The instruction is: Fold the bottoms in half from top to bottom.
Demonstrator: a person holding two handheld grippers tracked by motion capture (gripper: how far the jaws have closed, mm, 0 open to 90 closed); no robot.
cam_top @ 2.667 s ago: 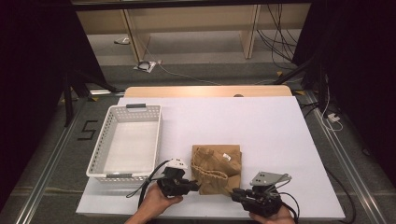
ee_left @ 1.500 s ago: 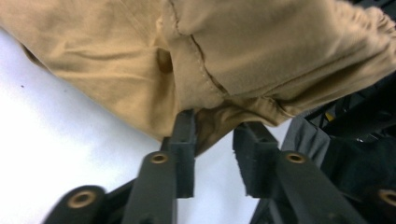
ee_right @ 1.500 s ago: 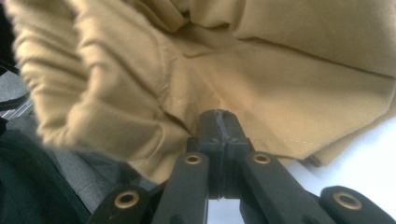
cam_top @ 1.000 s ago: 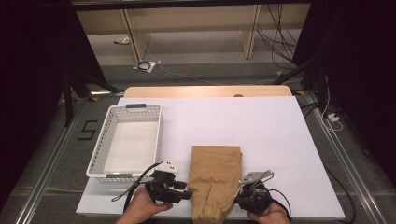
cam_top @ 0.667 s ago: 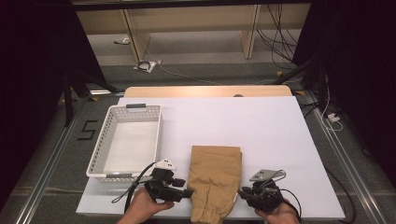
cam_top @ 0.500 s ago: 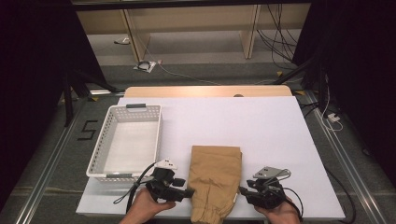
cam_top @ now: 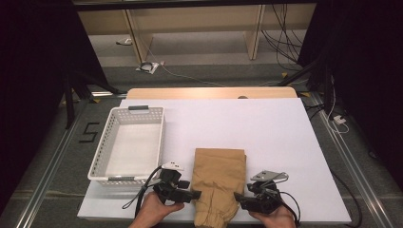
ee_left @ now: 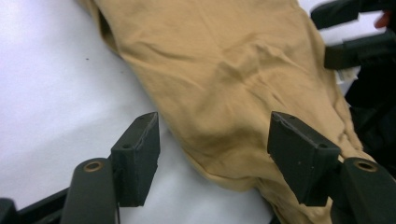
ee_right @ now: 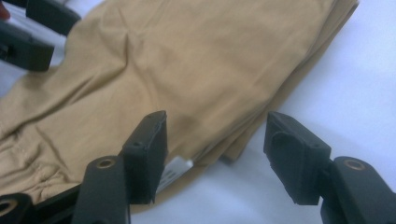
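Tan trousers (cam_top: 219, 183), folded lengthwise, flat on the white worktop (cam_top: 266, 128) near its front edge, waistband end toward the far side and cuffed end (cam_top: 214, 219) reaching the near edge. Just left of them, well inside the worktop's left part, a white perforated basket (cam_top: 127, 145) with a dark handle on its far rim. Left hand-held gripper (cam_top: 196, 194) level at the garment's left edge, held in the left hand (cam_top: 154, 209), jaws standing apart after just having been opening; seen from the left gripper view as two black pads (ee_left: 140, 154) wide of each other, the cloth's rounded edge (ee_left: 219, 116) lying between them, neither pad pressing on it. Right hand-held gripper (cam_top: 237, 202) at the garment's right edge, gripped by the right hand (cam_top: 275, 218), grey plate on top, cable looping off to the right; jaws likewise parted, just having been opening. From the right gripper view, stacked fold layers (ee_right: 261, 126) and a small white label (ee_right: 175, 169) between the spread pads (ee_right: 149, 149), cloth loose and unclamped, bare white worktop under the right-hand pad.
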